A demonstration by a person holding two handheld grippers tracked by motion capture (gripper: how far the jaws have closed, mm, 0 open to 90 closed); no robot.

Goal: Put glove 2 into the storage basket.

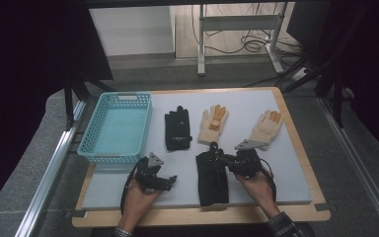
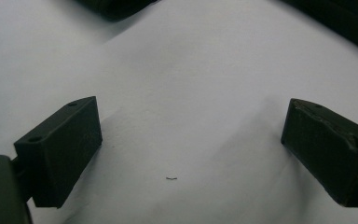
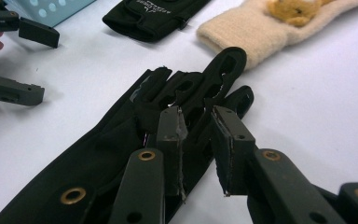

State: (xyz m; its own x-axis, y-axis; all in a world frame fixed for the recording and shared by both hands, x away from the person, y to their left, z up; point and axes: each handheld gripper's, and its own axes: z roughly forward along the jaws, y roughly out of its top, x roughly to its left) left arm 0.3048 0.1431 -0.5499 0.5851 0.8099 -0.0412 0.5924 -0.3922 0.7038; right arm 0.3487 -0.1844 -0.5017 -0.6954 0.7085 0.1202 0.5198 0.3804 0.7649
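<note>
So far nothing had gone into the blue basket (image 1: 114, 126) at the far left. The right gripper (image 3: 196, 135) sat over the near black glove (image 1: 212, 178), jaws narrow and slightly parted above its fingers, not pinching. That glove lay at the near middle, long axis near-to-far, fingers pointing far. The left gripper (image 1: 167, 181) rested wide open beside it, holding nothing.
</note>
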